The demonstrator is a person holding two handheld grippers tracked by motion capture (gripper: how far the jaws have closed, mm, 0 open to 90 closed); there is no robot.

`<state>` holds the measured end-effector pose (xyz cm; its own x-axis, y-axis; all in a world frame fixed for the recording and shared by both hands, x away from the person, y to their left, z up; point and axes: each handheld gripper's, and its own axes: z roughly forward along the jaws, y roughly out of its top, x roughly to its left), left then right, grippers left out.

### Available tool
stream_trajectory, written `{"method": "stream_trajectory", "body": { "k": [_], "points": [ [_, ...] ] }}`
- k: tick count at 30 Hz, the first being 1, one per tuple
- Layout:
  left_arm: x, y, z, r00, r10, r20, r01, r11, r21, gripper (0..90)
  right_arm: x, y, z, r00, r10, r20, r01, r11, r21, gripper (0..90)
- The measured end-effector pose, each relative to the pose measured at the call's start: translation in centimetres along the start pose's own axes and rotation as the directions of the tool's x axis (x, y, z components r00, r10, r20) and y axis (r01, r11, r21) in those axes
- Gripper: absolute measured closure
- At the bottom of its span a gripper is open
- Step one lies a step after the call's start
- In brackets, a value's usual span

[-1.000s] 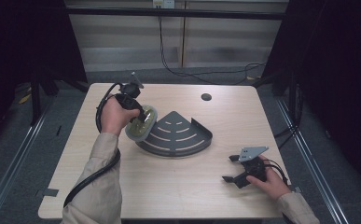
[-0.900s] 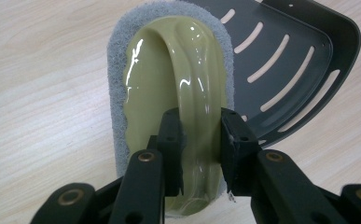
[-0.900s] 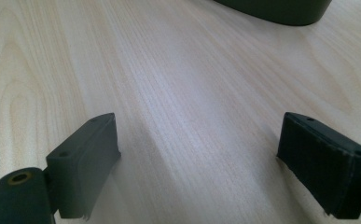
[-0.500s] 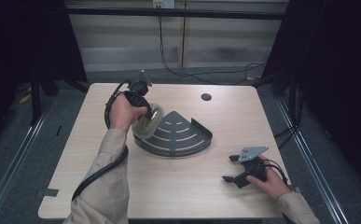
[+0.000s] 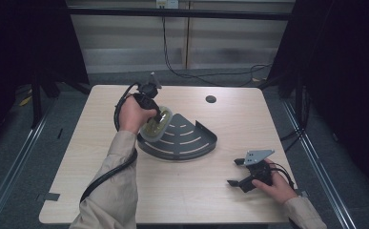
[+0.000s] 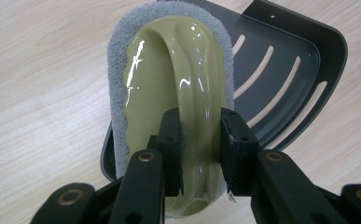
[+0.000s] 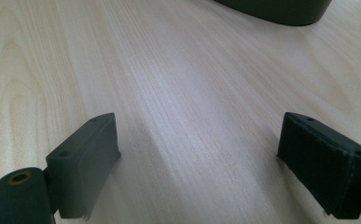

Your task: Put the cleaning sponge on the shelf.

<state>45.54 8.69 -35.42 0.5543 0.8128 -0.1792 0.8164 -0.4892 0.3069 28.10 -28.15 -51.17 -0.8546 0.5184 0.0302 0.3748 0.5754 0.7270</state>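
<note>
Now the left gripper (image 6: pixel 200 140), clenched on the scrubber's handle (image 6: pixel 187 93), should lower it level into the rack (image 5: pixel 187 138); the right gripper (image 7: pixel 201 172) rests released, lower right.

Counted: 1 table (image 5: pixel 182 200), light wood. 1 dark slotted corner tray (image 5: pixel 191 140), quarter-round. 1 scrubber (image 6: pixel 178 88), olive handle w/ grey pad. 2 grippers: left gripper (image 6: pixel 201 144), right gripper (image 5: pixel 238 172). 2 hands seen. 1 dark round hole (image 5: pixel 210 99) in tabletop, far side.
</note>
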Motion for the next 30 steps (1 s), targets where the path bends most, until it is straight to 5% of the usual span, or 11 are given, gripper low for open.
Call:
{"method": "stream_trajectory", "body": {
  "k": [30],
  "points": [
    [0.0, 0.1, 3.3, 0.9928, 0.119, -0.011, -0.119, 0.9926, 0.026, 71.7, 0.0, 0.0, 0.0, 1.0000, -0.001, -0.001, 0.001, 1.000, 0.000, 11.8]
  ]
}}
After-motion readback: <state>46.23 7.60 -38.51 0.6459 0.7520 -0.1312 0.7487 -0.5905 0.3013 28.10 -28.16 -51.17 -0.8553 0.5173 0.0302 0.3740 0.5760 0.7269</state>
